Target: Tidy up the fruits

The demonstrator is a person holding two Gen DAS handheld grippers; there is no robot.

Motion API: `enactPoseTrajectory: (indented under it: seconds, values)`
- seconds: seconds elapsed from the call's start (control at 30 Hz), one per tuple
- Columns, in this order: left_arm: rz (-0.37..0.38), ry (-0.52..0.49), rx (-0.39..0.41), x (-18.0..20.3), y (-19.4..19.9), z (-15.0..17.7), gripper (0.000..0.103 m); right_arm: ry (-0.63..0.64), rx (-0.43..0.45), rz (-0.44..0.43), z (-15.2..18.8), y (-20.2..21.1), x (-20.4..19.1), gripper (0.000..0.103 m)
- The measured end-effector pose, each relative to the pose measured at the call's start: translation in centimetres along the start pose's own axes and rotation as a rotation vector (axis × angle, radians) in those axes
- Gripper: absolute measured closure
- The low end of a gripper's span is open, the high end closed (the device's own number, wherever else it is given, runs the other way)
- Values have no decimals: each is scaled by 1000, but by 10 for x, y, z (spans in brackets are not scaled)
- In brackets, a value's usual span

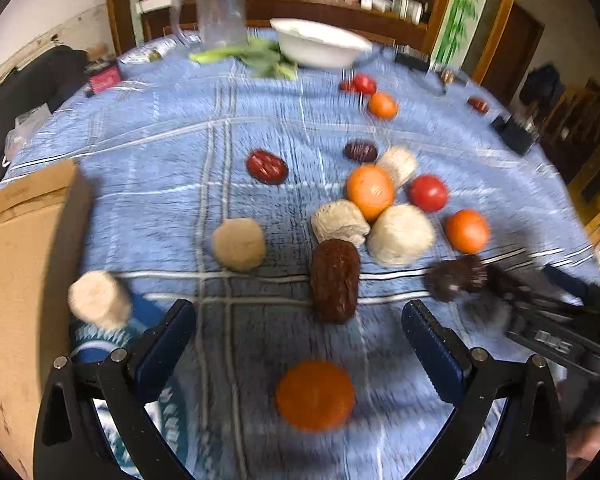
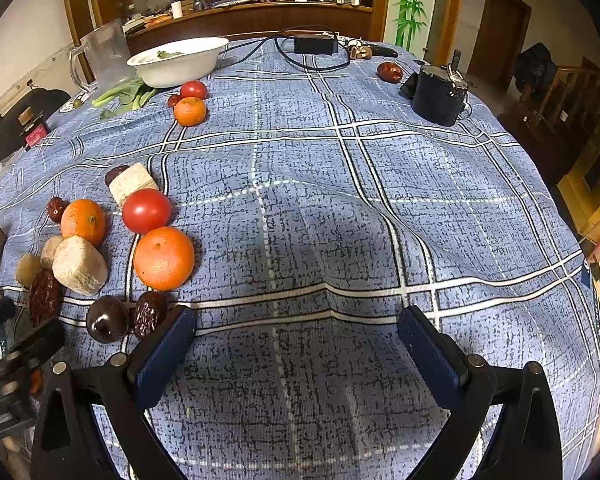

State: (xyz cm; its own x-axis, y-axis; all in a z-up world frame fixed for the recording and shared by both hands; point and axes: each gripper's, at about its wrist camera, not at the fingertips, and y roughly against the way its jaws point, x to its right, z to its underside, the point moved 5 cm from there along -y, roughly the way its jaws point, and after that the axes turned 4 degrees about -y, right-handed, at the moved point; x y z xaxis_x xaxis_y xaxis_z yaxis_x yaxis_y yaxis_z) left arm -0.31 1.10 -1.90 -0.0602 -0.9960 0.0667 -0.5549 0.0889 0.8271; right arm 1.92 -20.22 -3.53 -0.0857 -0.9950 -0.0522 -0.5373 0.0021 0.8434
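Note:
Fruits lie scattered on a blue plaid tablecloth [image 2: 340, 184]. In the blurred left wrist view my left gripper [image 1: 300, 320] is open and empty, with an orange [image 1: 315, 395] between its fingers and a brown date [image 1: 335, 280] just ahead. Further on lie oranges [image 1: 370, 191], a tomato [image 1: 428, 193], red dates [image 1: 266, 166] and pale cut chunks [image 1: 400, 234]. My right gripper [image 2: 298, 328] is open and empty over bare cloth. To its left sit an orange [image 2: 164, 258], a tomato [image 2: 146, 211], a dark plum [image 2: 106, 319] and a date [image 2: 150, 314].
A cardboard box [image 1: 24, 264] stands at the left. A white bowl [image 2: 178, 60], leafy greens [image 2: 126, 94], and a clear jug [image 2: 104, 54] sit at the far side. A dark pouch [image 2: 438, 94] and a power adapter with cable [image 2: 314, 44] lie far right.

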Motion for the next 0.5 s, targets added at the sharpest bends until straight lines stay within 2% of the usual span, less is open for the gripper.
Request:
enactPoseTrajectory:
  seconds: [0.17,0.3,0.37,0.5]
  values:
    - [-22,-1,218,-4,74,6,0,-75,24,-52,13,20,4,1]
    - [-93,3,429,-9,141,15,0,-123,91,-80,28,49,1,1]
    - [-141,8,510,-13,166,20,0,-129,121,-88,36,61,-2,1]
    - [-218,29,612,-21,204,29,0,-112,198,-91,50,93,-16,1]
